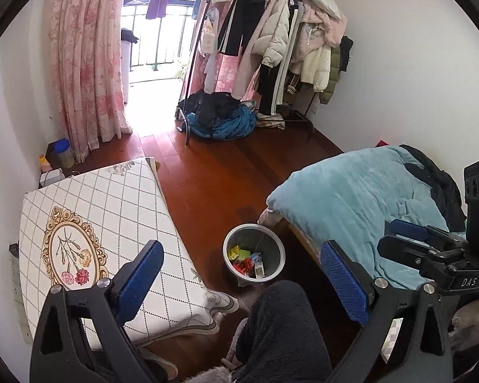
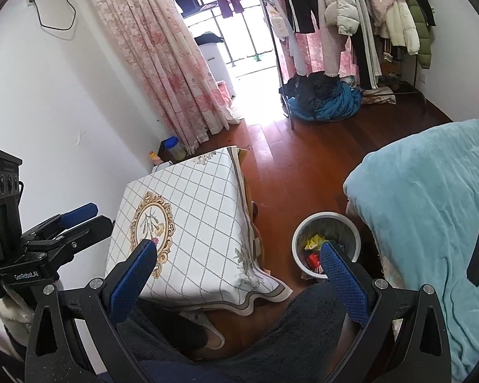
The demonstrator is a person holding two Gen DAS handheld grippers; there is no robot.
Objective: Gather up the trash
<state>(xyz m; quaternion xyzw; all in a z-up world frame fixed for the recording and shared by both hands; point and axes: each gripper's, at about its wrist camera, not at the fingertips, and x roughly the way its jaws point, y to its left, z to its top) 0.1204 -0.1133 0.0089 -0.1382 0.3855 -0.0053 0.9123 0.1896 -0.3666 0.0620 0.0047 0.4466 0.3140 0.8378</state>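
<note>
A grey waste bin (image 1: 279, 250) stands on the wooden floor between a small table and a bed. It holds several colourful wrappers (image 1: 246, 260). It also shows in the right wrist view (image 2: 346, 225), with wrappers (image 2: 314, 242) inside. My left gripper (image 1: 242, 261) is open and empty, held high above the bin and my knee. My right gripper (image 2: 239, 255) is open and empty, held above the table's near corner. Each gripper shows in the other's view: the right one (image 1: 431, 239) over the bed, the left one (image 2: 64, 220) by the wall.
A low table with a white checked cloth (image 1: 111, 223) stands left of the bin. A bed with a blue blanket (image 1: 351, 198) is on the right. My dark-clad knee (image 1: 281, 319) is in front. A clothes rack (image 1: 271, 48) and a clothes heap (image 1: 220, 118) stand at the back.
</note>
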